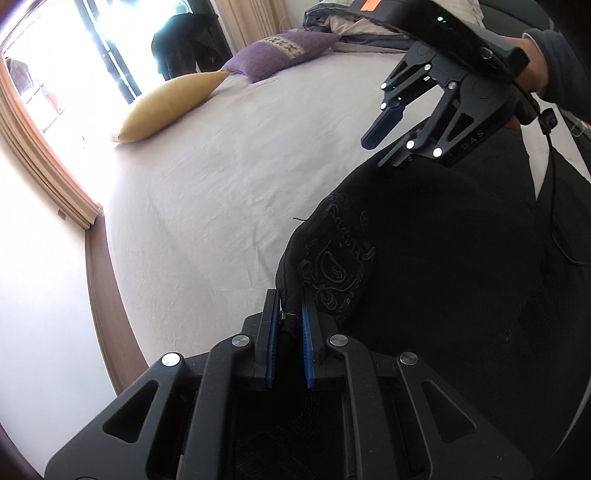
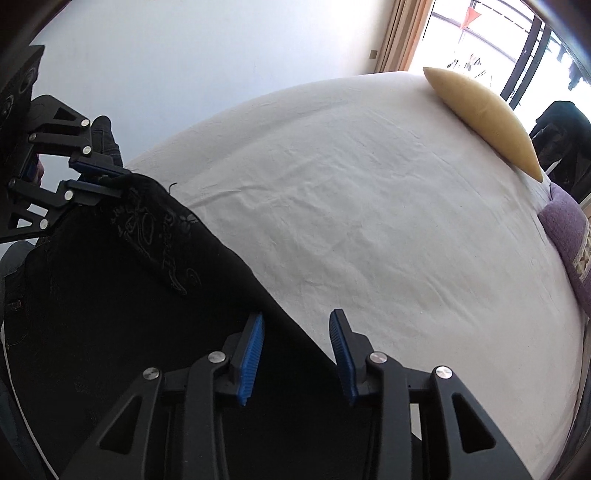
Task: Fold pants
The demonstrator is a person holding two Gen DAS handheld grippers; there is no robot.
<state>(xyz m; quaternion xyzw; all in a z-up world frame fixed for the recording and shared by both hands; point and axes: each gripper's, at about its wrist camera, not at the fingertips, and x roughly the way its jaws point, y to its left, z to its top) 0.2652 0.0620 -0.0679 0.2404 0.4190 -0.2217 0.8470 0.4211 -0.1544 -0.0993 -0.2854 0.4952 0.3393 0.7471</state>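
Black pants point(image 1: 443, 277) with a pale embroidered pattern lie on the white bed sheet point(image 1: 221, 184). My left gripper point(image 1: 289, 301) is shut on a corner of the pants, the fabric pinched between its blue pads and raised a little off the sheet. In the right wrist view the same left gripper point(image 2: 118, 181) holds that corner at the upper left. My right gripper point(image 2: 297, 317) is open above the pants point(image 2: 110, 295). Their long edge runs between its blue pads point(image 2: 253, 354), which do not press on it. From the left wrist, the right gripper point(image 1: 375, 153) hangs over the pants' far end, held by a hand point(image 1: 535, 62).
A yellow pillow point(image 1: 170, 107) and a purple pillow point(image 1: 284, 51) lie at the head of the bed, with rumpled bedding point(image 1: 332, 22) beyond. The bed's wooden edge point(image 1: 107, 295) runs along a white wall. A bright window point(image 2: 480, 37) stands behind the yellow pillow point(image 2: 484, 118).
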